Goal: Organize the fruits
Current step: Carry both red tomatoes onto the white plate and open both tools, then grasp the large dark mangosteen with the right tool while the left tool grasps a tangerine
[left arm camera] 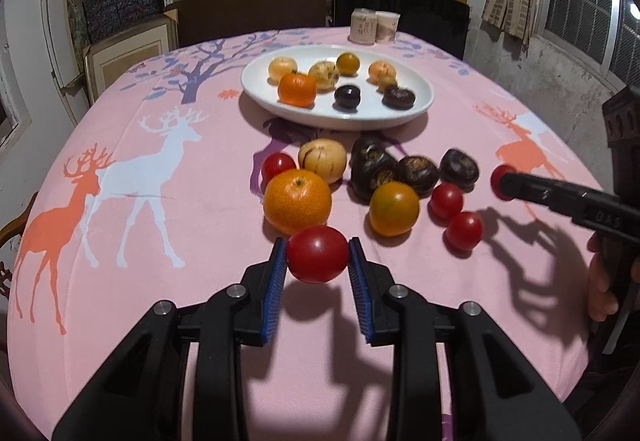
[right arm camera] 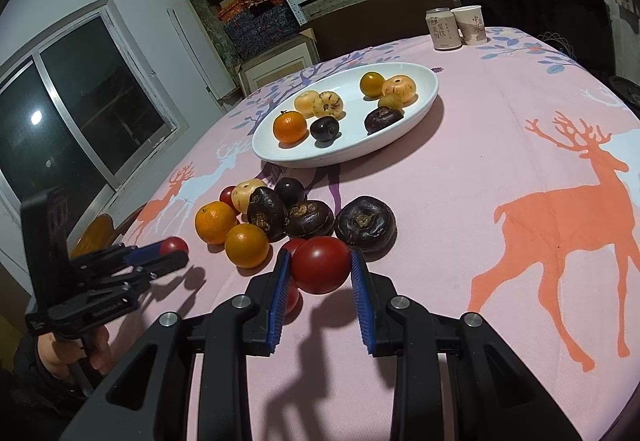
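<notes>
My left gripper point(left arm camera: 318, 256) is shut on a red cherry tomato point(left arm camera: 317, 251), held just above the pink tablecloth, in front of a mandarin point(left arm camera: 297, 206). My right gripper point(right arm camera: 320, 269) is shut on another red tomato point(right arm camera: 322, 263), near a dark water chestnut point(right arm camera: 365, 223). In the left wrist view the right gripper point(left arm camera: 505, 183) shows at the right edge. Loose fruit lies in a cluster between them: a pale striped fruit point(left arm camera: 322, 160), an orange tomato point(left arm camera: 394, 208) and two red tomatoes point(left arm camera: 447, 200). Beyond stands a white plate point(left arm camera: 256, 85) holding several fruits.
A drink can point(right arm camera: 442, 28) and a paper cup point(right arm camera: 473, 24) stand at the table's far edge. Dark chair backs point(left arm camera: 400, 7) and shelves of boxes are behind the table. A person's hand point(left arm camera: 604, 281) holds the right gripper's handle.
</notes>
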Tool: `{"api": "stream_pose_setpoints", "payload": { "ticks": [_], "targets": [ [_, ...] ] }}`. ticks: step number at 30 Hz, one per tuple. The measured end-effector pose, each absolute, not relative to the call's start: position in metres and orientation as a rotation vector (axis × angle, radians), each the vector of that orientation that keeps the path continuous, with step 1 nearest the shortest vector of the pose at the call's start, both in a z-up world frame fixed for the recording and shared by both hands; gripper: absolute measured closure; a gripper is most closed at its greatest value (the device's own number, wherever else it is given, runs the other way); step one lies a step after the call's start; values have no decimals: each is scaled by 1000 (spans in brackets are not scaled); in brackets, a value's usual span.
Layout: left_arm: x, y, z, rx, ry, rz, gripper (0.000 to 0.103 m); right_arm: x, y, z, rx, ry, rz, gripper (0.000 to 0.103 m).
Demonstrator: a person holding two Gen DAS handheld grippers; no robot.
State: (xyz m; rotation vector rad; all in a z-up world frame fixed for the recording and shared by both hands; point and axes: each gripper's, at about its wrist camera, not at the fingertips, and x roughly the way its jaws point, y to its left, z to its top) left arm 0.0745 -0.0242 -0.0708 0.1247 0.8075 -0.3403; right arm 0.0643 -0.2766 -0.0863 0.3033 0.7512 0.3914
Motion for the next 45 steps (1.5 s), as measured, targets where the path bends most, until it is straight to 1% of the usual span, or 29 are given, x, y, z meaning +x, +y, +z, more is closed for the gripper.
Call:
{"api": "stream_pose_setpoints", "payload": {
  "ticks": [4,8,12,16,19,23,28,29,30,31,32,33,34,41,42,43,45],
  "targets": [
    [72,-27,-50,111,762,-366,73,62,-279,-73,295,733,394,73],
    [84,-39,-33,130,729,-385,73,66,-283,-46,279,688,397,73],
    [118,-56,-20,143,719,-399,73,87,-286,-13,239,651,385,73],
    [163,-72,-19,137,735,-408,73,134,-288,10,237,655,362,73],
    [197,-84,-28,135,773,-416,73,176,-284,11,244,695,348,73],
    [232,-93,-44,134,827,-405,73,224,-272,-3,221,752,322,73],
    [252,-95,-61,145,867,-385,72,258,-256,-23,188,801,315,71],
    [254,-94,-63,140,873,-382,70,261,-252,-25,175,803,310,71],
    [255,-92,-64,131,877,-381,66,263,-250,-26,163,802,308,66],
    [255,-90,-65,123,876,-380,58,264,-248,-27,151,799,307,56],
    [254,-88,-64,119,867,-377,50,263,-247,-27,149,792,300,52],
    [252,-87,-62,121,856,-371,46,262,-247,-27,152,785,296,49],
    [250,-87,-61,128,844,-364,41,261,-249,-26,155,782,288,49],
    [214,-67,-40,94,787,-373,40,235,-263,-25,166,784,267,49],
    [204,-61,-37,90,775,-374,38,225,-265,-26,156,784,262,49],
    [194,-54,-35,87,765,-372,33,217,-267,-27,147,786,256,49],
    [171,-38,-32,76,741,-371,29,192,-271,-32,135,795,247,49]
  ]
}}
